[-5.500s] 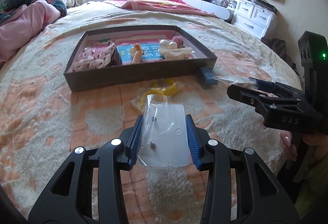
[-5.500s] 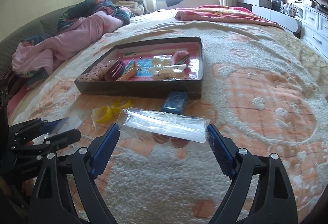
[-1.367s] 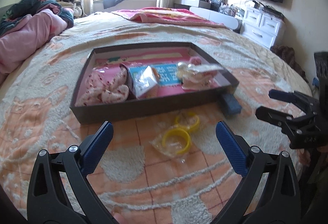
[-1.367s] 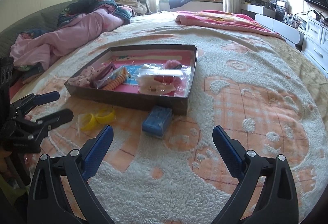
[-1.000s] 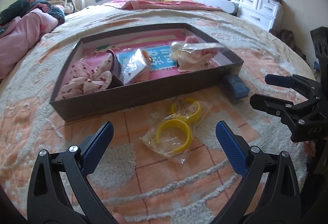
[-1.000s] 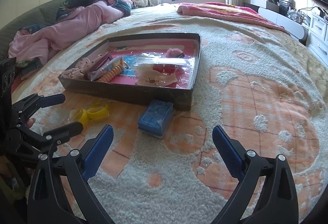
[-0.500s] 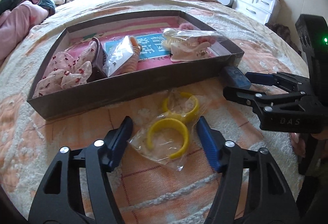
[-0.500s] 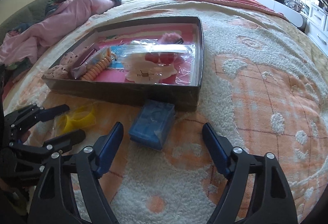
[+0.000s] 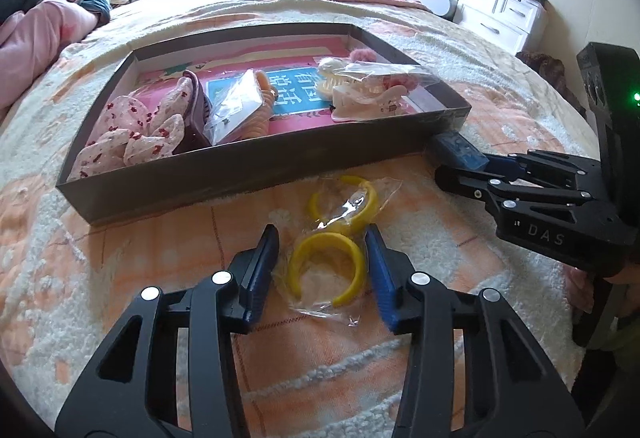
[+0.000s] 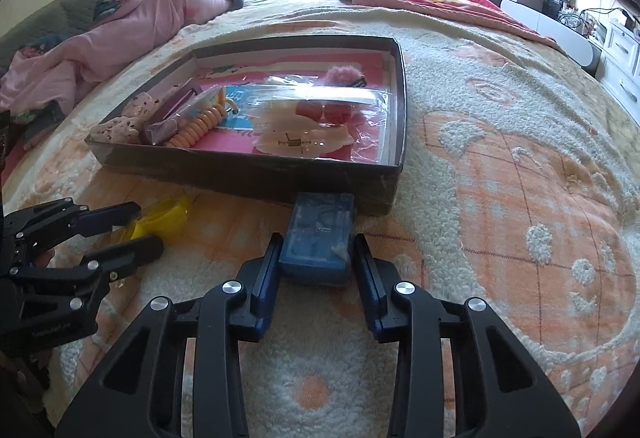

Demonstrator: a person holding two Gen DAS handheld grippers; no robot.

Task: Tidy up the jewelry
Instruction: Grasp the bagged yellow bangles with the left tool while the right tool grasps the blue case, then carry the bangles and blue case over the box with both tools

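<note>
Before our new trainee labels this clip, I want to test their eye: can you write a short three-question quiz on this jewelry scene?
1. True or false: the small blue plastic case lies inside the shallow dark cardboard tray.
2. What sits between the left gripper jaws? A) orange spiral band B) bagged yellow bangle C) pink floral scrunchie
3. Fill in: the right gripper jaws flank the blue ____.

Key: 1 false, it lies outside, against the front wall; 2 B; 3 case.

A fleecy orange-and-cream blanket (image 10: 500, 197) covers the bed. On it lies a dark tray (image 9: 256, 165); just before it, 2 bagged yellow bangles (image 9: 332, 238) and a blue case (image 10: 318, 234), perhaps plastic.
</note>
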